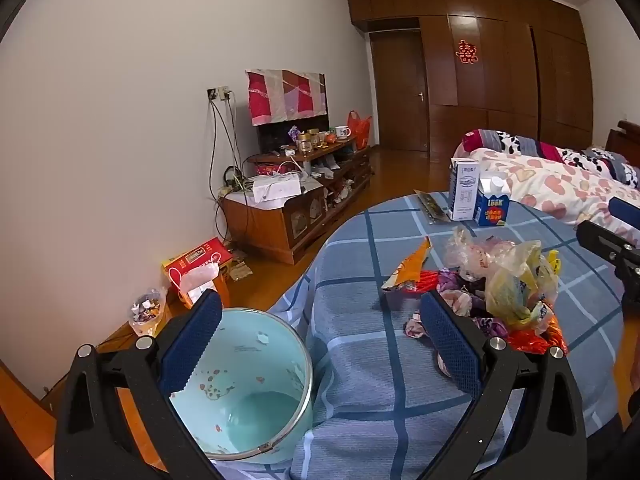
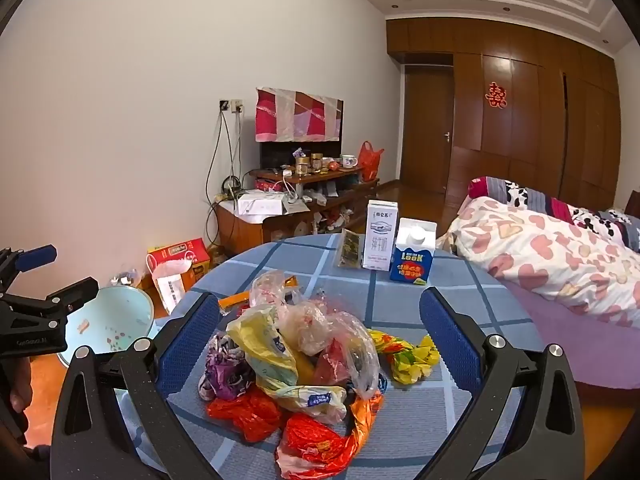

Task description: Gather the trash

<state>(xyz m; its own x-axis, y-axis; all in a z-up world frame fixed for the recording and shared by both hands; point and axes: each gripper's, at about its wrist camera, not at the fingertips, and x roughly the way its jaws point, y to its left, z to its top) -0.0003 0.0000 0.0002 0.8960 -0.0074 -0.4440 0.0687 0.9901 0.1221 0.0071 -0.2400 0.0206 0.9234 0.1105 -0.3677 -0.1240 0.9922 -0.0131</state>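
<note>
Wrappers on table, bin left

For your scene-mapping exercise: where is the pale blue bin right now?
In both views the bin stands on the floor off the table's left edge, under the left gripper.

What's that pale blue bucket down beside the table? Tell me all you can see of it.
The bucket is a round, pale turquoise bin, seemingly enamel or plastic, with a shiny metal rim. It stands upright on the wooden floor, close against the hanging checked tablecloth. Its inside is nearly empty: small reddish specks and a few pale scraps cling to the wall. The open left gripper hangs above it without touching it.
</note>
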